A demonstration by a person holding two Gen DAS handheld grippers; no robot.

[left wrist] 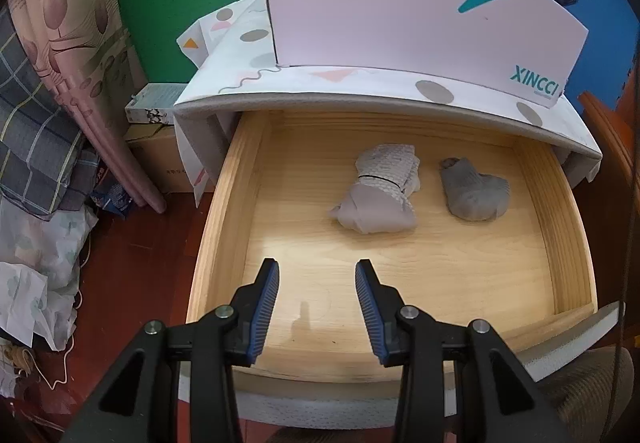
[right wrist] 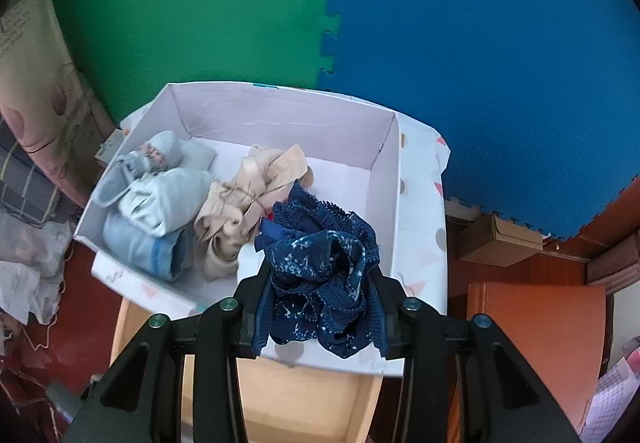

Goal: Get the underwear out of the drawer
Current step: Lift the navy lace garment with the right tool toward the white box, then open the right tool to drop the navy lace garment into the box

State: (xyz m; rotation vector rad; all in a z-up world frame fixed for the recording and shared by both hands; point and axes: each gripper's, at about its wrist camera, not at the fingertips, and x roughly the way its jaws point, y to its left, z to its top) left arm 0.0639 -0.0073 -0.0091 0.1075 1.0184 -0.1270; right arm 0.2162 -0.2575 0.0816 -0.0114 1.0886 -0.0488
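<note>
Clearly soft and almost weightless, the navy lace underwear (right wrist: 320, 275) hangs crumpled between the pads of the right gripper (right wrist: 318, 303), which is clenched on it above the near edge of the white box (right wrist: 394, 171). It should sag and drape rather than hold any shape, and the lace trim could catch on a corner, so a pinch through the bunched middle looks safer than one on a loose edge.

Inside the box lie a beige bundle (right wrist: 240, 211) tied with a thin band and a pale blue bundle (right wrist: 152, 211), side by side and touching.

Below, in the open wooden drawer (left wrist: 228, 203), two grey rolled pieces remain: the larger grey bundle (left wrist: 380, 187), bound by a dark band, and the smaller grey bundle (left wrist: 474, 191) just beside it. Both look light and squashy; the banded waist seems the firmest place to grasp.

The left gripper (left wrist: 316, 299) hovers over the drawer floor, jaws apart and empty.

On the box's outer wall, teal lettering reads "XINCCI" (left wrist: 534, 79); the smaller line beneath is too fine to read.
</note>
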